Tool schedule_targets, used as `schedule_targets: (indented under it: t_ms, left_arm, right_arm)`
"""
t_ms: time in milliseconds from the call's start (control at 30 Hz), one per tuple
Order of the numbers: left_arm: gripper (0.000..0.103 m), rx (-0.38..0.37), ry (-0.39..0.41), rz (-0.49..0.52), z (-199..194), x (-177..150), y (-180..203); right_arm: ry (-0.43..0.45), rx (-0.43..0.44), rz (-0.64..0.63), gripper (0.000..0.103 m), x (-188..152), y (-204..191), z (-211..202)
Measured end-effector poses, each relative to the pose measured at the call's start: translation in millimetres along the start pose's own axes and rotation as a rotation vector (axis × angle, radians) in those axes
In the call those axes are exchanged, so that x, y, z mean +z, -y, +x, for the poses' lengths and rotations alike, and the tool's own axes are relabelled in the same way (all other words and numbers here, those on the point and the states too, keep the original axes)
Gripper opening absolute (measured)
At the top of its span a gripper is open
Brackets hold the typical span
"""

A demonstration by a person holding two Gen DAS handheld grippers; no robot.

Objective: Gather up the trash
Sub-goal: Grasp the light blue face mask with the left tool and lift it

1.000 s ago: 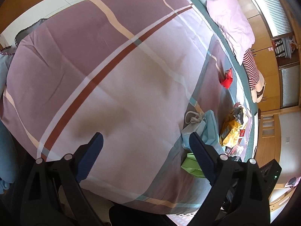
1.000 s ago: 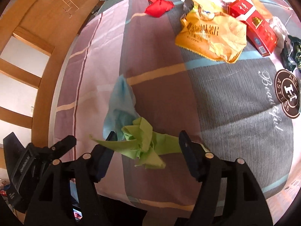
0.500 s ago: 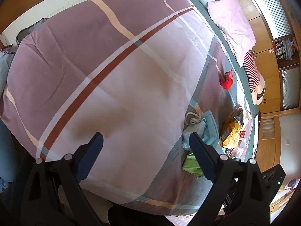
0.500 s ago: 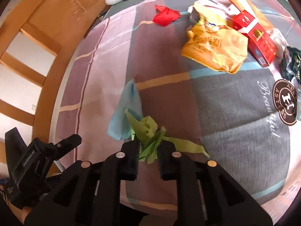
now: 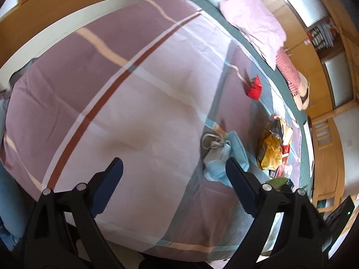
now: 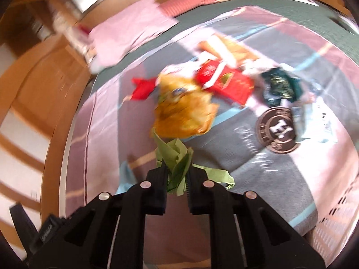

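Currently the right tool (image 6: 177, 174) is clamped tight on a crumpled green wrapper (image 6: 176, 157), which sticks out ahead of the black fingers and is lifted clear of the bed (image 6: 107, 121). The right wrist view is motion-blurred. It alone shows the trash pile in detail: a yellow snack bag (image 6: 184, 114) just beyond the green wrapper, a red box (image 6: 226, 83) touching the bag's far side, a red scrap (image 6: 142, 88) beside the bag toward the headboard side, and a dark green packet (image 6: 281, 85) near a round logo (image 6: 278, 130) printed on the cover. A corner of light blue cloth (image 6: 125, 177) shows beside the left finger.

The left wrist view alone shows the left tool (image 5: 174, 165) with its jaws wide apart and nothing between them, above the striped quilt near the foot edge of the bed. It also shows the blue cloth in full, with a white cord (image 5: 212, 140) on it, lying just beyond the right finger. The yellow bag and red scrap appear small toward the far side edge. A pink pillow (image 5: 253, 22) lies at the head end.
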State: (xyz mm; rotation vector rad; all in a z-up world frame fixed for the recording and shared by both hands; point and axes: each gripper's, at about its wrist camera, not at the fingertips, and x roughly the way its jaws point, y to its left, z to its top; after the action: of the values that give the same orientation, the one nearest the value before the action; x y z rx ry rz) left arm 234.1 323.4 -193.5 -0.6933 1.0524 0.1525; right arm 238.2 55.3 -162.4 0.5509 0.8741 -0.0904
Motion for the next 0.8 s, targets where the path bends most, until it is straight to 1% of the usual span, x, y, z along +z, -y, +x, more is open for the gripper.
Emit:
schedule_targets:
  t_ms: [100,233,300,367,433,467,533,600,667,733,767,800]
  left_arm:
    - [0.092,-0.021,-0.004,0.033,5,-1,8]
    - [0.092,-0.071,-0.037,0.061,15,-5,19]
    - [0.092,-0.108,-0.054,0.034,20,-5,18]
    - [0.092,-0.156,-0.067,-0.024,25,-4,13]
    - [0.092,-0.185,-0.067,-0.061,27,-2,9]
    - [0.092,-0.199,-0.063,-0.073,28,-1,8]
    - [0.092,-0.206,-0.058,-0.066,32,0,11]
    - [0.092,-0.197,-0.058,-0.023,37,-2,21]
    - [0.092,-0.167,-0.067,0.055,45,-7,35]
    - [0.092,-0.092,-0.057,0.169,52,-17,55]
    - [0.092,-0.033,-0.027,0.241,55,-24,66]
    - [0.092,0.007,-0.004,0.307,58,-30,74]
  right_arm:
    - [0.032,-0.016,0.027,0.015,4,9,-6]
    - [0.002,-0.009,0.039,0.015,3,14,-3]
    - [-0.003,-0.007,0.054,0.015,3,16,-2]
    - [-0.001,-0.007,0.061,0.015,2,16,-3]
    - [0.001,-0.006,0.064,0.015,2,15,-2]
    - [0.001,-0.005,0.068,0.015,2,16,-2]
    - [-0.005,-0.002,0.074,0.015,2,17,-1]
    - [-0.016,0.003,0.079,0.015,1,18,0]
    - [-0.020,0.003,0.082,0.015,1,18,1]
    - [-0.020,0.002,0.083,0.015,1,19,0]
    - [-0.021,0.001,0.083,0.015,2,19,1]
    - [-0.022,0.002,0.083,0.015,2,19,1]
